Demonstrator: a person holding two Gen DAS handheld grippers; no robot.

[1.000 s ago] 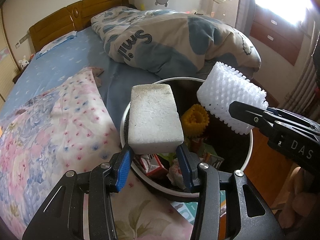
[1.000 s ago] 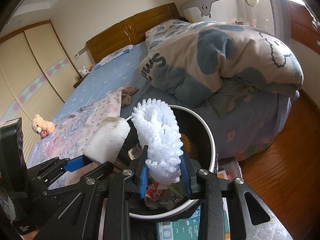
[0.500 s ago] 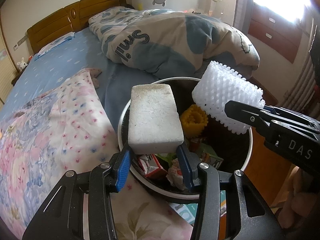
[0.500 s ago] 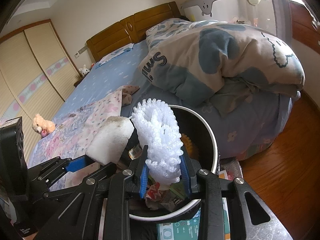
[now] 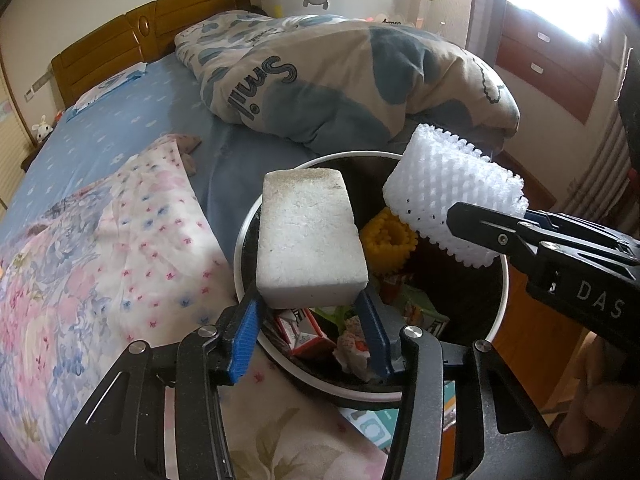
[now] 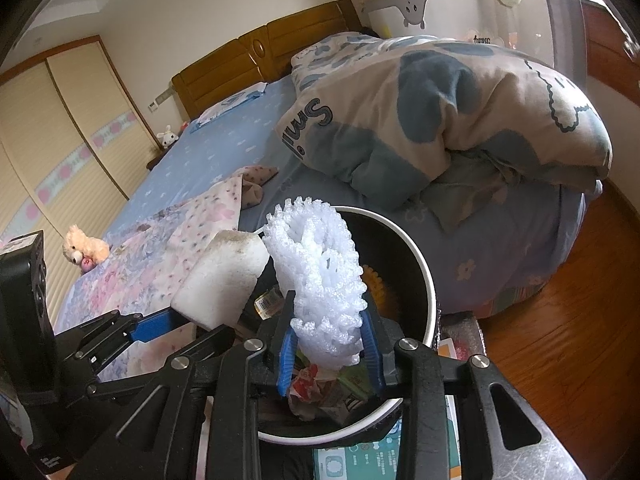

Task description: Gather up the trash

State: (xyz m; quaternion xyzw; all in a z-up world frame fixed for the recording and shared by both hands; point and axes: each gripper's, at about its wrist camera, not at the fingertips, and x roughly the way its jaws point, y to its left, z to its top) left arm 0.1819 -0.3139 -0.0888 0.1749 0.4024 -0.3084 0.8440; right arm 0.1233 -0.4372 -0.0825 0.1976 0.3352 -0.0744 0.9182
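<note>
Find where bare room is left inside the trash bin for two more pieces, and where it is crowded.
The trash bin is free along its dark far wall and right side, beyond the yellow foam net. The near part is crowded with crumpled wrappers. Above it hang the sponge block and white foam net.

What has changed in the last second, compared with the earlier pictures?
Both grippers' jaws are opening. The left gripper has the white sponge block between its jaws, the right gripper the foam net; neither has dropped. Both stayed above the trash bin, whose contents look unchanged.
</note>
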